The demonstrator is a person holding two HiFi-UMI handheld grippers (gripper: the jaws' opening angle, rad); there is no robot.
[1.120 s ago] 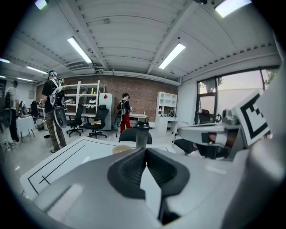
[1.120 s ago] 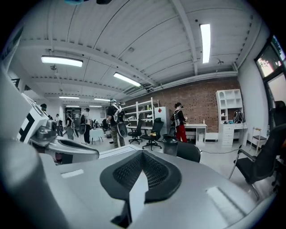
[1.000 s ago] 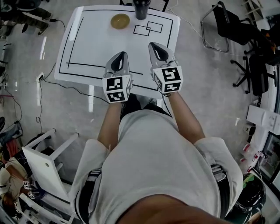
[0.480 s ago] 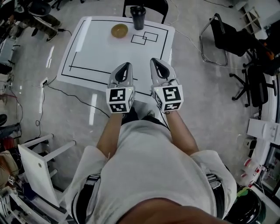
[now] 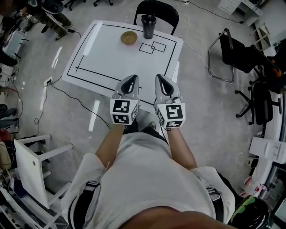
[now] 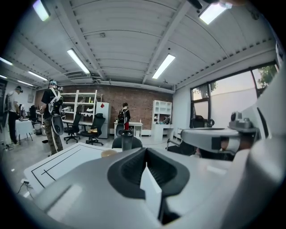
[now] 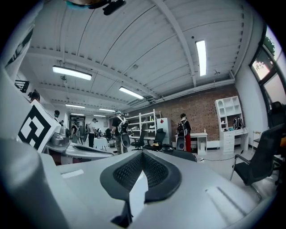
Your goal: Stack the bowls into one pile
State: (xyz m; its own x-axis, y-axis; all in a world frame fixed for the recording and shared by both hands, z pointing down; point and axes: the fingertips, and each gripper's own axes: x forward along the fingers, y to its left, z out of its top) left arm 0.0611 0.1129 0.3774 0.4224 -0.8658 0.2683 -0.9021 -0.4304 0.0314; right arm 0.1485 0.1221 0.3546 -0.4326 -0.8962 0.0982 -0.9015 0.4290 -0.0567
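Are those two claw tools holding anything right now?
Nothing. The left gripper and right gripper are both shut and empty; the bowl sits apart on the table.

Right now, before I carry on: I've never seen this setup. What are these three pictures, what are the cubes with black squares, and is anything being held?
No robot here: a person stands by a white table with a hand-held two-jaw gripper in each hand. The marked cubes are parts of those grippers. The top-down picture comes from a camera on the person's head; the left gripper shows at left, the right gripper at right. The other two pictures come from cameras riding on each gripper, looking along its jaws. Both pairs of jaws are together, with nothing between them. At the table's far side stand a tan bowl and a dark tumbler; a black chair is beyond. Both grippers are at the near edge, well short of the bowl.
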